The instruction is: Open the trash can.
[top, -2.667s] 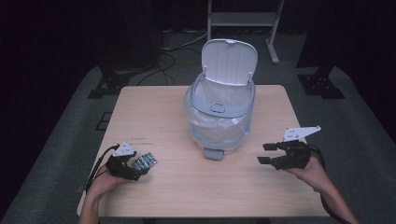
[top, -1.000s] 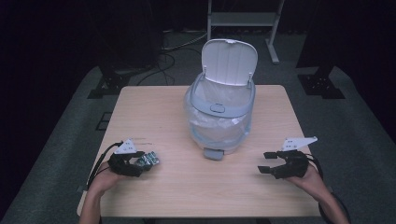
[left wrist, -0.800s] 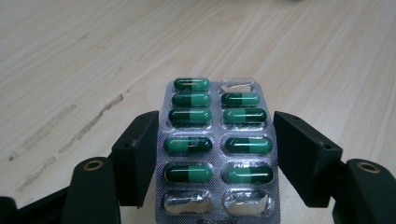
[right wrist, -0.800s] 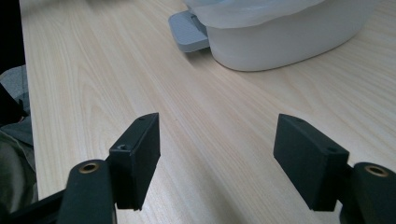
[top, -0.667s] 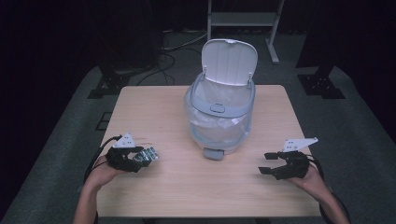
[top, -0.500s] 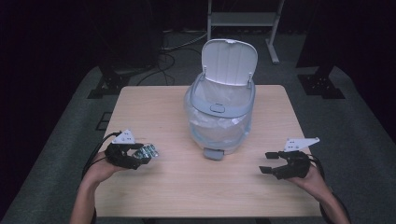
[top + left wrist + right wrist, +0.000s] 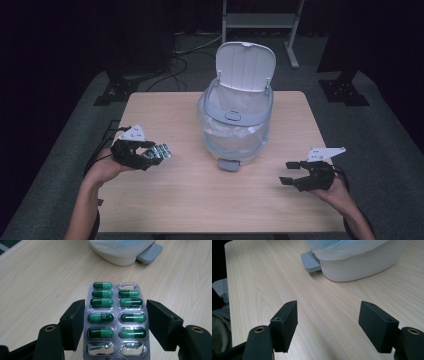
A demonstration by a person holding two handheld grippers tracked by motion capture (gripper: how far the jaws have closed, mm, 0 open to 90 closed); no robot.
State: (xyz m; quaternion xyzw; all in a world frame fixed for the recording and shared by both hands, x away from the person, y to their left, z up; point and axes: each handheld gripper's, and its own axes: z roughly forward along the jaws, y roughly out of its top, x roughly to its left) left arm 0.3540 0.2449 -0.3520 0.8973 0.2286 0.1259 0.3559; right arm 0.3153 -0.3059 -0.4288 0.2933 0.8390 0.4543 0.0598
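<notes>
High view: the left gripper (image 7: 150,152) at lower left grips a blister pack (image 7: 159,150); the right gripper (image 7: 291,172) at lower right is spread apart, empty. A lidded bin (image 7: 239,107) sits at centre on the table (image 7: 165,112).

Left gripper view: the pack (image 7: 116,320) of green capsules is clamped between the jaws at centre frame.

Right gripper view: the jaws stand wide apart over bare table (image 7: 262,277); the bin (image 7: 359,261) sits upper right.

We see the pale wooden table (image 7: 175,200) evenly lit from above against dark surroundings, glare on the silver foil capsule blister (image 7: 116,322), and the high view soft
</notes>
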